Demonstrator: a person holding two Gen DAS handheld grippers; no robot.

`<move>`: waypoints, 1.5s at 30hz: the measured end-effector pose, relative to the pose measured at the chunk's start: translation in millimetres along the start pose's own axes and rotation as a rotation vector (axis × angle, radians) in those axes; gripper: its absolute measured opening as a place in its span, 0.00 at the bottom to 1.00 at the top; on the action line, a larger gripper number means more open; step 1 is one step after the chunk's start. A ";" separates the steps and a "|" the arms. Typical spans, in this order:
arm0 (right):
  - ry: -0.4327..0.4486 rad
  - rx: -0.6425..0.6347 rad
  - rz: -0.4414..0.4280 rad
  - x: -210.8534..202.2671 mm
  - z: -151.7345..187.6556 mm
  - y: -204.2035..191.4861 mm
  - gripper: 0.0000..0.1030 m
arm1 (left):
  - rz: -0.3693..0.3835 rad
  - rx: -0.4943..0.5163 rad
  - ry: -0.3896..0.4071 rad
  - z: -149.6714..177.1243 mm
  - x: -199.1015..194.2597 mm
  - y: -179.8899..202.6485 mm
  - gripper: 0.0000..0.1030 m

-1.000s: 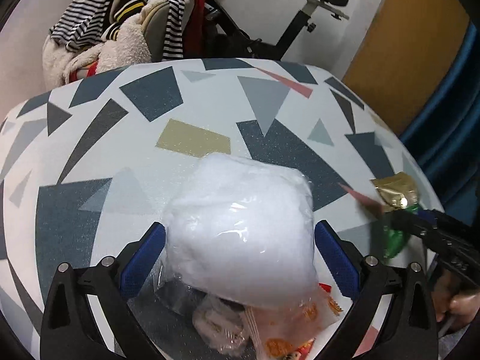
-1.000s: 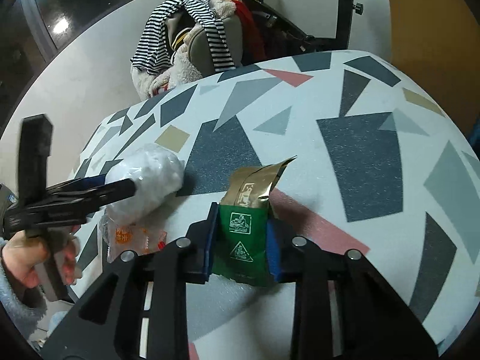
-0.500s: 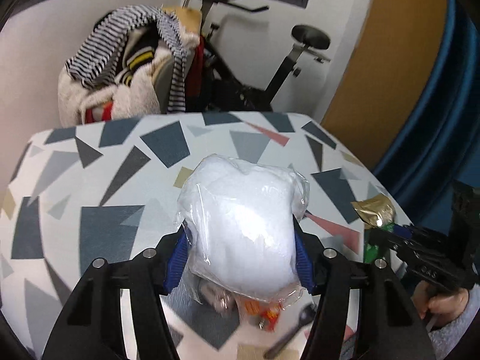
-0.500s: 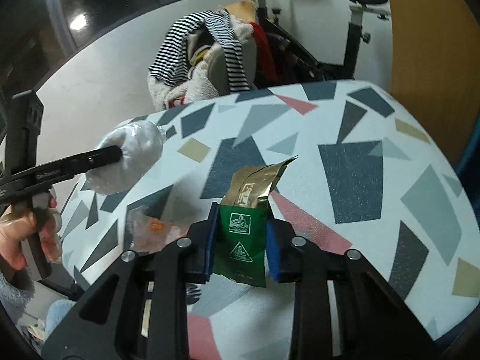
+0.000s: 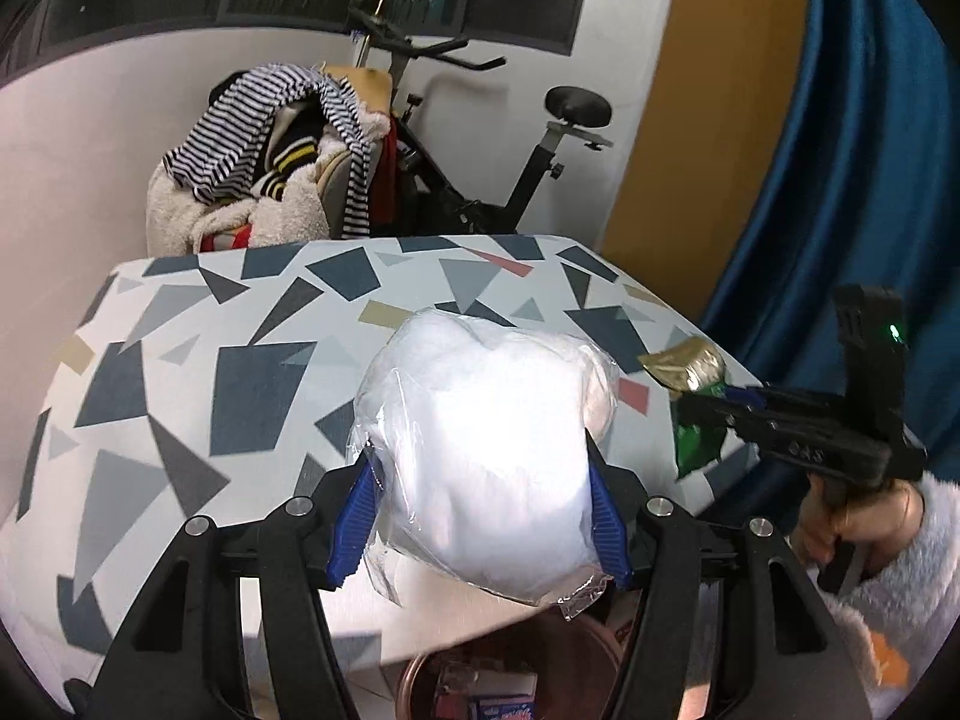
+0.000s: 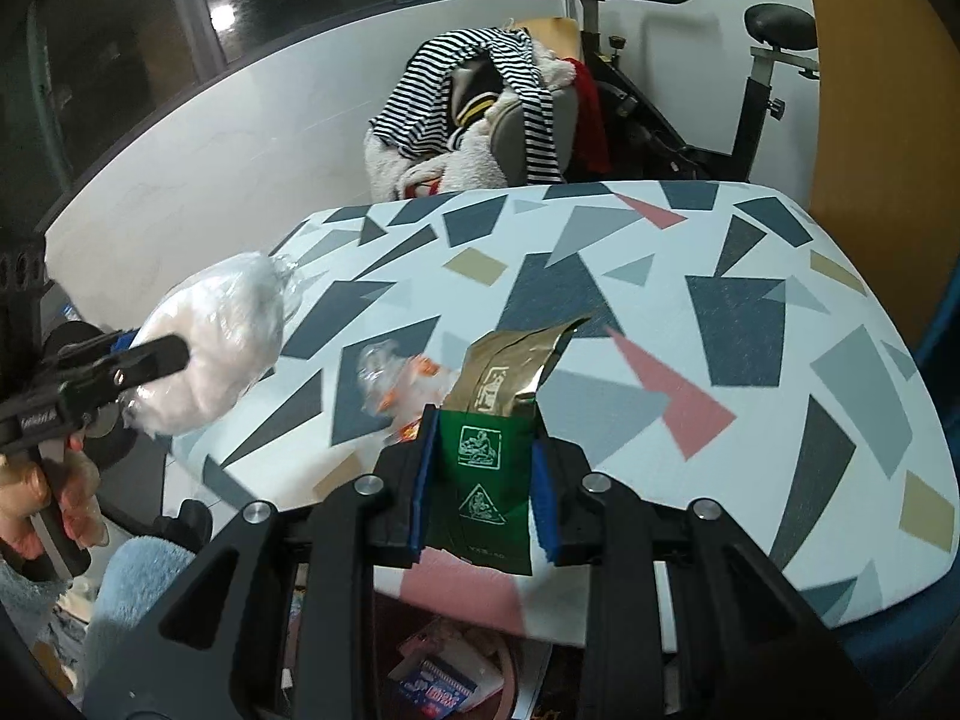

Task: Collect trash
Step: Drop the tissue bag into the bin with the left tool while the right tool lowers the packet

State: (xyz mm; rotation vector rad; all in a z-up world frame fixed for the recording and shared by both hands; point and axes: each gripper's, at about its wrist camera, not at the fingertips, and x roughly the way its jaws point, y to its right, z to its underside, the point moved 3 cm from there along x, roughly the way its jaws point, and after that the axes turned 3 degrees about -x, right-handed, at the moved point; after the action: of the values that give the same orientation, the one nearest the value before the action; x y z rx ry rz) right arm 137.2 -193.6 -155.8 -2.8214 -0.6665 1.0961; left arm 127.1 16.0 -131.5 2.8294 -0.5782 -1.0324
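trash was already in both grippers. the left gripper (image 5: 480,516) had its jaws closed partway on a plastic bag of white fluff (image 5: 486,450), the blue pads (image 5: 354,516) pressed into its sides, and the bag bulged well beyond and above the jaws. the right gripper (image 6: 480,480) had its jaws nearly shut on a green packet (image 6: 483,474), flat between the pads, its torn gold top (image 6: 516,369) sticking out past the jaw tips.

both loads hung over the near edge of the table (image 6: 780,360). below the left jaws a round reddish-brown bin (image 5: 576,654) showed, with some printed packs (image 5: 501,705) in it. the step in hand looked like dropping both pieces there. to do it well, each load should be brought straight over the bin's mouth before the jaws open, and the bag should go first and low, since it is light and wide and could drift or catch the rim. the packet is thin and stiff, so it should fall cleanly once released.

a crumpled clear wrapper with orange print (image 6: 402,378) lay on the table ahead of the right jaws, to their left, so it looked like more was left to collect. the bag was glossy, crinkled film over a soft, cottony filling; the packet was smooth foil. the table had a matte cover printed with grey, navy, pink and tan shards.
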 end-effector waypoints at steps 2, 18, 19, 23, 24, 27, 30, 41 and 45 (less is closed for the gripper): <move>0.006 -0.001 -0.008 -7.0 6.3 -6.1 0.29 | 0.009 0.006 0.014 13.9 -16.8 5.7 0.58; 0.027 -0.006 -0.012 -46.6 48.0 -34.2 0.29 | 0.115 0.015 0.019 98.6 -59.3 25.6 0.58; 0.025 -0.007 -0.012 -47.4 49.6 -34.8 0.29 | 0.122 0.007 0.018 102.8 -59.9 23.2 0.58; 0.006 -0.014 -0.011 -45.5 58.2 -38.0 0.29 | 0.132 -0.015 0.012 117.4 -58.8 15.3 0.58; 0.004 -0.014 -0.012 -45.0 58.9 -38.5 0.29 | 0.138 -0.022 0.011 121.2 -58.4 13.7 0.58; -0.007 -0.015 -0.018 -40.6 63.0 -41.2 0.29 | 0.144 -0.037 0.002 129.9 -54.3 10.1 0.58; -0.016 -0.017 -0.024 -36.2 67.1 -44.2 0.29 | 0.139 -0.040 -0.012 136.2 -48.7 7.5 0.59; -0.062 -0.013 -0.033 -17.2 80.7 -45.4 0.29 | 0.139 -0.038 -0.060 153.8 -33.2 3.5 0.61; -0.067 -0.016 -0.034 -13.9 83.6 -45.6 0.29 | 0.151 -0.031 -0.063 152.3 -29.8 7.3 0.65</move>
State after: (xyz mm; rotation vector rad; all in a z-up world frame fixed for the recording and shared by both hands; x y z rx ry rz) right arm 56.4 -167.4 -200.9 -2.7865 -0.7287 1.1896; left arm 7.2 29.2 -229.4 2.6867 -0.7612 -1.0960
